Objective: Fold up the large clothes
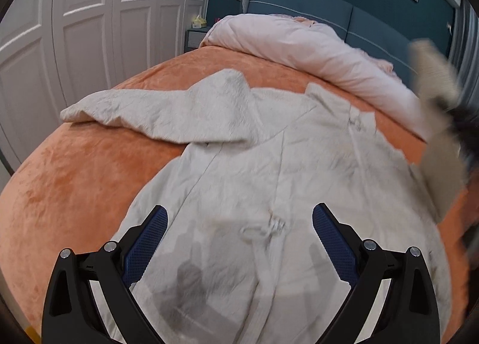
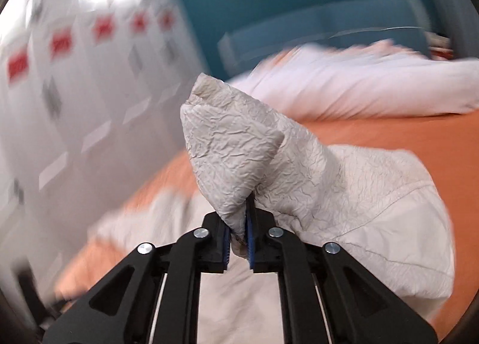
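A cream crinkled jacket lies spread front-up on the orange bed cover. One sleeve stretches out to the left. My left gripper hovers open over the jacket's lower front, nothing between its blue pads. My right gripper is shut on the end of the other sleeve, which stands up bunched above the jaws. The rest of the jacket trails down to the right onto the bed. In the left wrist view that lifted sleeve shows blurred at the right edge.
A pale pink duvet is heaped at the head of the bed against a teal headboard. White wardrobe doors line the left side. A nightstand with a tissue box stands in the corner.
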`<action>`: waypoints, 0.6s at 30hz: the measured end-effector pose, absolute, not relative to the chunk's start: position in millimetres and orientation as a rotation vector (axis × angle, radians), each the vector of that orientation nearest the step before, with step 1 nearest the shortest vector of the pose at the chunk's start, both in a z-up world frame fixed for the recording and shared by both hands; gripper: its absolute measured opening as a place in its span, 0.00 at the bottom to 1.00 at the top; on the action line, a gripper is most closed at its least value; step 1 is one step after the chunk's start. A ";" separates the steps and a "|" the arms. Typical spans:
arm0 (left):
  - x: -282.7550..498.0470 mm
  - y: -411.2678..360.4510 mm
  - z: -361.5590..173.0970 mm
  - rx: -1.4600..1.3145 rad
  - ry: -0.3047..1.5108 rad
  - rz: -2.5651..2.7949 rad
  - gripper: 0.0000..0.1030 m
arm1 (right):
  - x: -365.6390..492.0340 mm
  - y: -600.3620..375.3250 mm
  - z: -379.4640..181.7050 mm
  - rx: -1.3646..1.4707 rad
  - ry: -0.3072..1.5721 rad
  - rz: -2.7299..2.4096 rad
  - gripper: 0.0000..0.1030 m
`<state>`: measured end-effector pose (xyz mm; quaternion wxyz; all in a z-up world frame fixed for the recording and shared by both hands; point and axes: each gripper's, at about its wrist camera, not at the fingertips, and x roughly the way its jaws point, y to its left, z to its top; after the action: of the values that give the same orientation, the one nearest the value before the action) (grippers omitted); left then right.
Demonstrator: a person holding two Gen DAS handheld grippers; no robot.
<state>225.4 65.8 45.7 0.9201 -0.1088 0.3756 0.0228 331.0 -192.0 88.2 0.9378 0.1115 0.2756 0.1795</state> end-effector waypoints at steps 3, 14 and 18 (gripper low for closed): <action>242.3 66.9 47.4 -0.277 0.792 -0.005 0.93 | 333.9 -131.4 33.9 0.136 0.718 0.414 0.38; 332.8 27.5 7.5 -0.490 0.921 -0.203 0.93 | 259.0 -281.1 9.8 0.460 0.745 0.138 0.48; 353.5 5.6 -12.9 -0.491 0.975 -0.219 0.77 | 254.4 -354.9 -6.2 0.680 0.745 0.001 0.49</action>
<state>353.5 5.6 -12.9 0.8490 -0.2328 0.4629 -0.1037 254.4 -354.9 -6.2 0.8755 0.3257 0.3568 0.0006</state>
